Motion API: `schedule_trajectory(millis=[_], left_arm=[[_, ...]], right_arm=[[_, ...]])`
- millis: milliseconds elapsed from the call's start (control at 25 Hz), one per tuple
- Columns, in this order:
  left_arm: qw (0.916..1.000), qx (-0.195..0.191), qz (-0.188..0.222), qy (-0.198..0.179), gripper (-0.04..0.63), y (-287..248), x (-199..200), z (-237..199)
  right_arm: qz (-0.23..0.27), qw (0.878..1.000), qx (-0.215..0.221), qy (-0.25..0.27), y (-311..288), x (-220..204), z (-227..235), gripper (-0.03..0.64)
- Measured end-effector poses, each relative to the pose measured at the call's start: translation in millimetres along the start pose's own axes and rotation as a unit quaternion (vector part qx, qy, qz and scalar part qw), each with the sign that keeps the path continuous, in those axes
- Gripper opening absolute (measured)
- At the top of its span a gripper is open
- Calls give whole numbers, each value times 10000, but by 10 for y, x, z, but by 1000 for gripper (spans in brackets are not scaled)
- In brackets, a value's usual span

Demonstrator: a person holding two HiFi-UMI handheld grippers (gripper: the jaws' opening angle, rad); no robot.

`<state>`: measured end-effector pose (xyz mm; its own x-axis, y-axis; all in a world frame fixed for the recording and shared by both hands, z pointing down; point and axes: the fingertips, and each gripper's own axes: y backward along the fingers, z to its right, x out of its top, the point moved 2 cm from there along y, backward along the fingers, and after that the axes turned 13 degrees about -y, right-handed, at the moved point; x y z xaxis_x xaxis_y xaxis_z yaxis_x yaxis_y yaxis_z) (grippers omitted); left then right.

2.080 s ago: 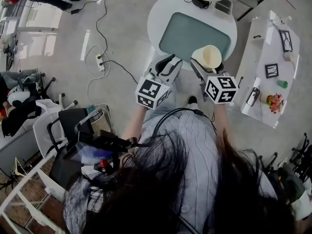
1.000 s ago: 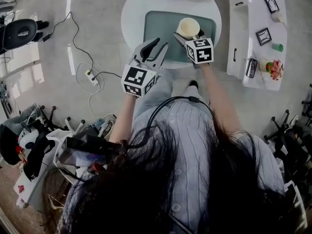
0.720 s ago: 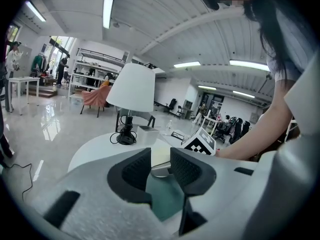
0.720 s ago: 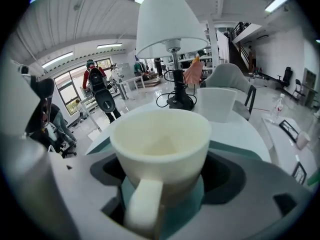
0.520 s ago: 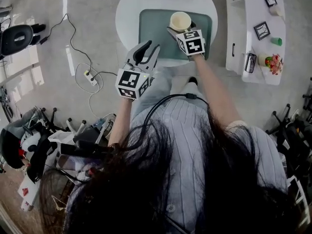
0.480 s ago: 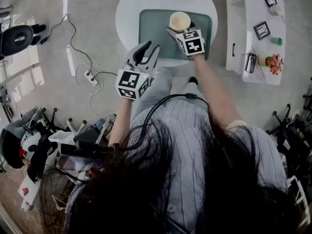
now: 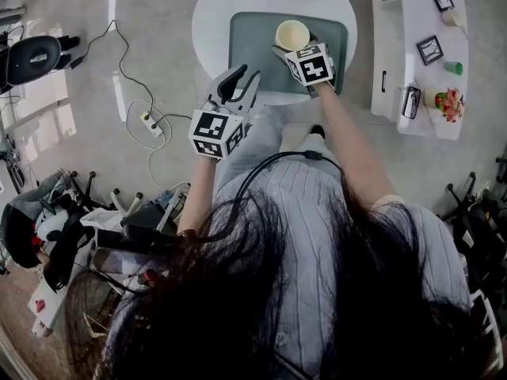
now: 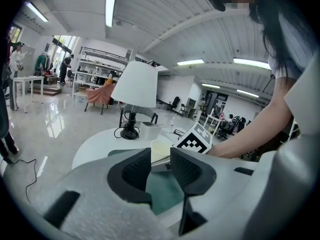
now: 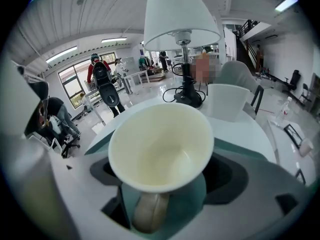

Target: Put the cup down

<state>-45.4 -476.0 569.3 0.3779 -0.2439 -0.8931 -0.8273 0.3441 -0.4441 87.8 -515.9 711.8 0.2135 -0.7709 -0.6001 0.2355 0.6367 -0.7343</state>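
Above the mat (image 7: 252, 50), right gripper (image 7: 288, 51) jaws clamped on cup (image 7: 291, 35)

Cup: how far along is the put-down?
Done: the cup is over the green mat on the round table. In hand: the right gripper is shut on the cup's handle. Left: release it; I can't tell whether its base touches the mat yet. The left gripper is open and empty.

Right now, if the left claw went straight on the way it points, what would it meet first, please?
Probably the right claw holding the cup, framed between the left claw's open jaws; depth is unclear.
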Motion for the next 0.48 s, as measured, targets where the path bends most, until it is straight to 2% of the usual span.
schedule_trajectory(millis=[240,480], left_arm=[[10000,71,-50,-27,129,79,-33,34],[9998,179,0,71,129,125,-3,96]], right_arm=[[208,9997,76,-110,144,60,-30,416],[703,9970,186,-283,459,243,-63,414]])
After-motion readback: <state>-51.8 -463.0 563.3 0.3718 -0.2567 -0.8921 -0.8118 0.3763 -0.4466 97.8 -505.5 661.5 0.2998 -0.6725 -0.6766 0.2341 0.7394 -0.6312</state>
